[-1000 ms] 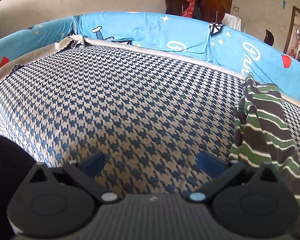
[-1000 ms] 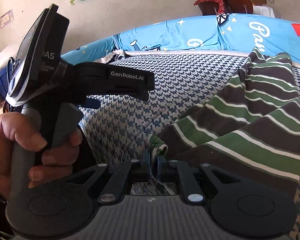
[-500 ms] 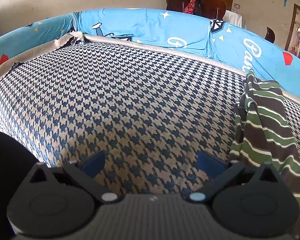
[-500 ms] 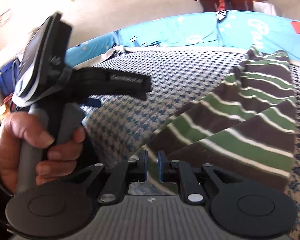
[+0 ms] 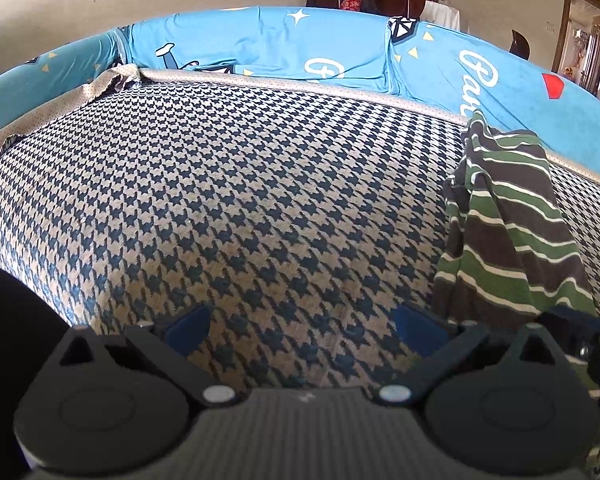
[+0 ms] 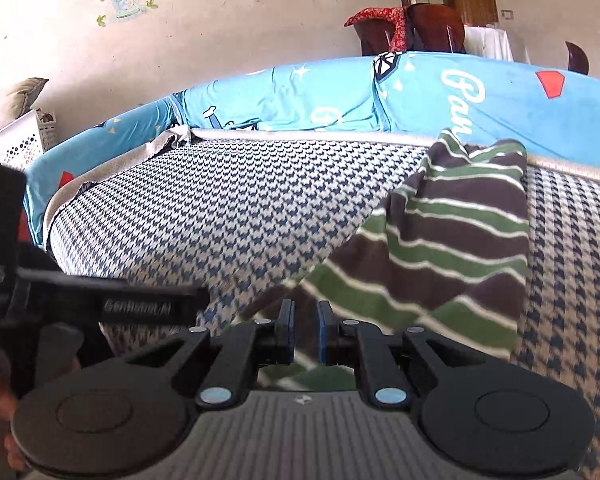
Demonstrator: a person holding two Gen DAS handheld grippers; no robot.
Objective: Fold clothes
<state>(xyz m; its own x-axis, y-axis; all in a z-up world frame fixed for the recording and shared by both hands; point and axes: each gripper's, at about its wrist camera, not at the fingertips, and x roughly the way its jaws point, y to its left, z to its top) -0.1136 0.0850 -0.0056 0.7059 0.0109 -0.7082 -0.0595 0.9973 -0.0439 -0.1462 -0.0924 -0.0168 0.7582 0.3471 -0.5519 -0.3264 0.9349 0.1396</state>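
where the houndstooth cover spreads over the seat, the striped garment lies on its right part, reaching from the near edge back to the blue printed fabric along the rear. the right gripper has its blue pads a narrow gap apart, with striped cloth showing in that gap; whether they pinch it cannot be told. the left gripper hovers over bare cover, fingers spread wide and empty, just left of the garment.
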